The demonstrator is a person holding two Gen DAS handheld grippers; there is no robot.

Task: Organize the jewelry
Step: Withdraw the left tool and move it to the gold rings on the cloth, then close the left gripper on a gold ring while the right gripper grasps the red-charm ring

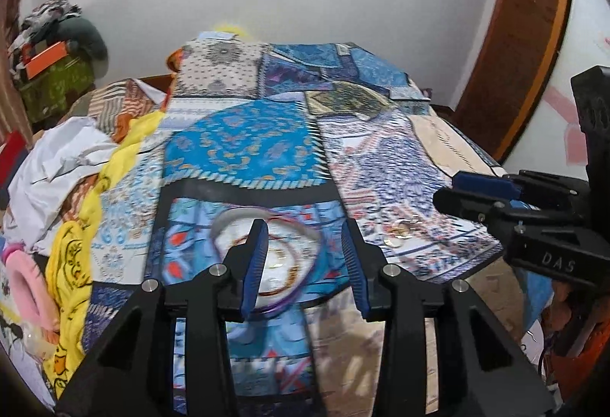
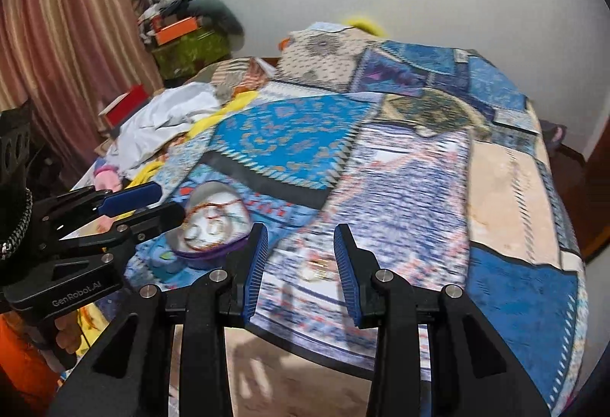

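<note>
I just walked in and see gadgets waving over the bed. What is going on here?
A person is sorting jewelry on a bed covered with a blue patchwork-print bedspread, holding a black two-finger gripper in each hand. A round white dish with a purple rim lies on the cloth, holding thin bangles. A few small gold-coloured pieces lie loose on the bedspread beside it. The left gripper hovers over the dish and the right gripper over the loose pieces; both stand open and empty.
</note>
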